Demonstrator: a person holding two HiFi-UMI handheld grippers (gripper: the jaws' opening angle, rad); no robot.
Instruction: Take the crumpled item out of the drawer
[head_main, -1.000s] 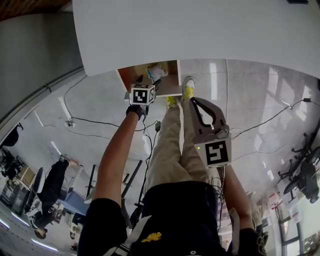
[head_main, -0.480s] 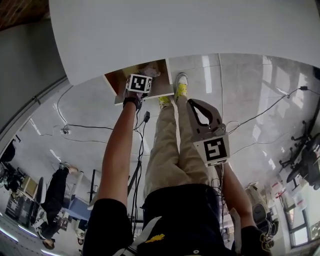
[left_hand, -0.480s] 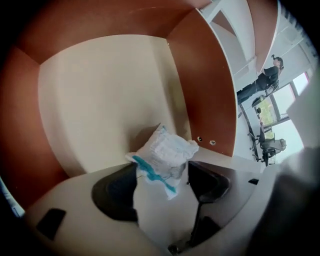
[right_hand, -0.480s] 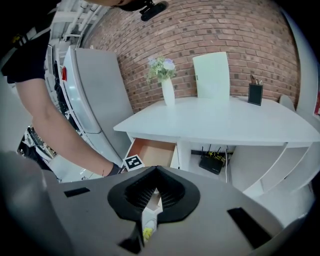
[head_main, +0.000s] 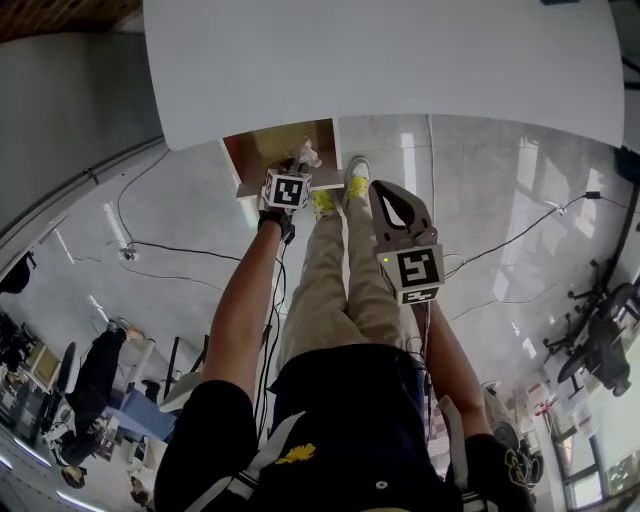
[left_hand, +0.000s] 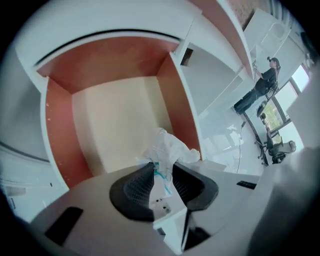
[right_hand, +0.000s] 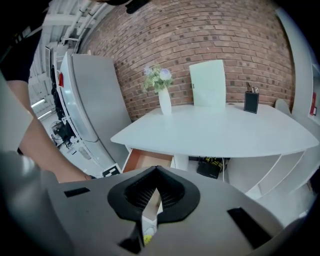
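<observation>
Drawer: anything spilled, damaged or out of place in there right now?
Nothing stands out. The open drawer looks intact and is bare apart from the crumpled white wad near its front edge. The left gripper has just been closing its jaws, which pinch that wad. The right gripper is shut and empty.

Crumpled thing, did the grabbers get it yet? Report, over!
Left gripper jaws just closing, now shut on crumpled item. Item above open drawer, not out yet. Right gripper shut, empty, held back. Nothing in the way.
</observation>
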